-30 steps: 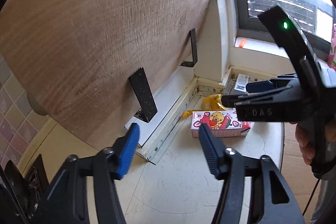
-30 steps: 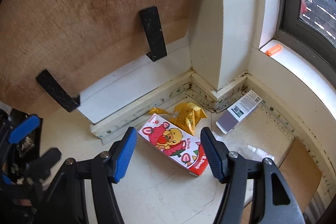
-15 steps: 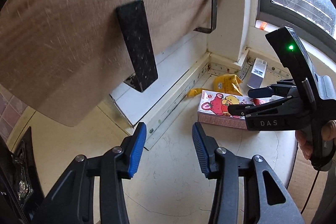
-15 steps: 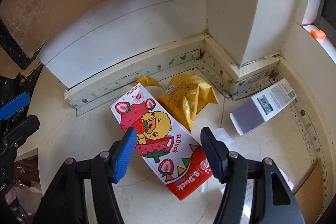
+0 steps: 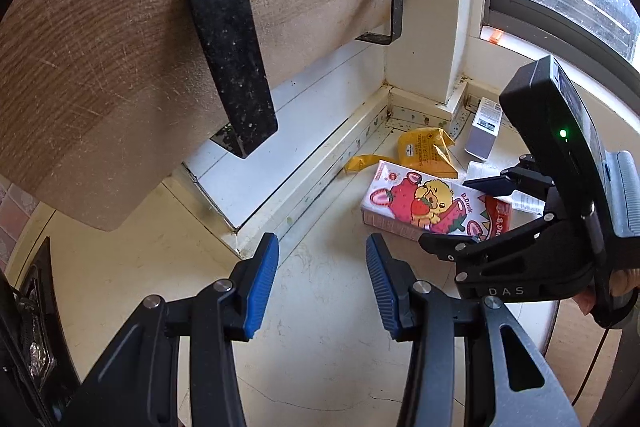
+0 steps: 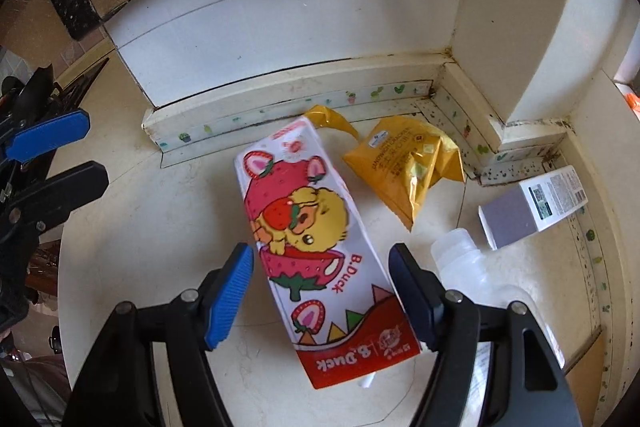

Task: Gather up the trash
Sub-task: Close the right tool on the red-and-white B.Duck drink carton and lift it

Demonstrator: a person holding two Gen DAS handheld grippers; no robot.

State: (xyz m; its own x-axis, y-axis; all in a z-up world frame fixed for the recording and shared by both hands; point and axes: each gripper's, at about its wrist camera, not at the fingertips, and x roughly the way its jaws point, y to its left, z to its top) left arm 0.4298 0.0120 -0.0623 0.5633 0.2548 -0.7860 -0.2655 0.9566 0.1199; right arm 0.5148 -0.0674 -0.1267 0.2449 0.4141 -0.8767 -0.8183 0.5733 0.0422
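A pink and white B.Duck carton (image 6: 316,235) lies flat on the pale floor; it also shows in the left wrist view (image 5: 424,205). My right gripper (image 6: 320,293) is open and straddles the carton's lower half, one blue pad on each side, not closed on it. A crumpled yellow snack bag (image 6: 408,163) lies beyond the carton. A small grey and white box (image 6: 532,207) and a clear plastic bottle (image 6: 468,263) lie to the right. My left gripper (image 5: 322,281) is open and empty over bare floor, left of the carton.
A wooden board (image 5: 160,27) with black brackets (image 5: 232,59) overhangs the corner above a white skirting ledge (image 6: 280,59). A wall pillar (image 6: 520,27) and window sill (image 5: 520,55) close the corner. A brown cardboard edge (image 6: 584,367) lies at the right.
My right gripper has come down and forward so its pads now flank the carton. My left gripper has moved closer to the floor and the skirting.
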